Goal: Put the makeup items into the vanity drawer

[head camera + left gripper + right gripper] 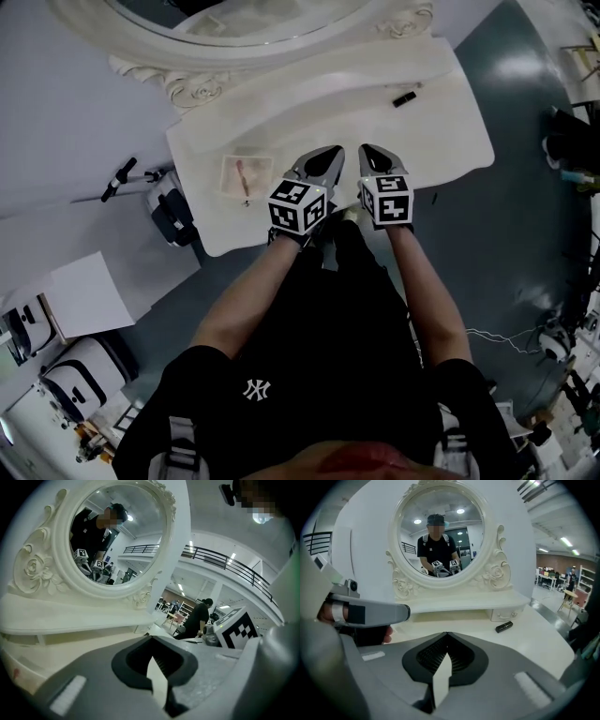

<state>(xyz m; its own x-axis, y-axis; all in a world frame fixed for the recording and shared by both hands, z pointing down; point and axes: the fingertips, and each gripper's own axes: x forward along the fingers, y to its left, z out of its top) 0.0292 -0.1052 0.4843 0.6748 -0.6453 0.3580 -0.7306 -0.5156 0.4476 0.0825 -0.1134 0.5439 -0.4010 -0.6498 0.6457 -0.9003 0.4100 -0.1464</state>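
A white vanity table (pixel 441 131) with an oval mirror (pixel 440 531) stands in front of me. A small black lipstick tube (pixel 405 97) (pixel 504 626) lies at its back right. A flat clear packet holding something pink (pixel 246 175) lies front left. My left gripper (pixel 328 153) (pixel 151 637) and right gripper (pixel 372 152) (pixel 446 633) hover side by side over the table's front middle, both shut with nothing in them. The left gripper (pixel 370 612) also shows in the right gripper view. A small closed drawer (pixel 505 614) sits under the mirror shelf.
White cases (pixel 173 206) and a sheet of paper (pixel 89 295) lie on the floor at left. Cables and gear (pixel 562 337) lie at right. A person (pixel 197 618) stands far off in the hall behind the table.
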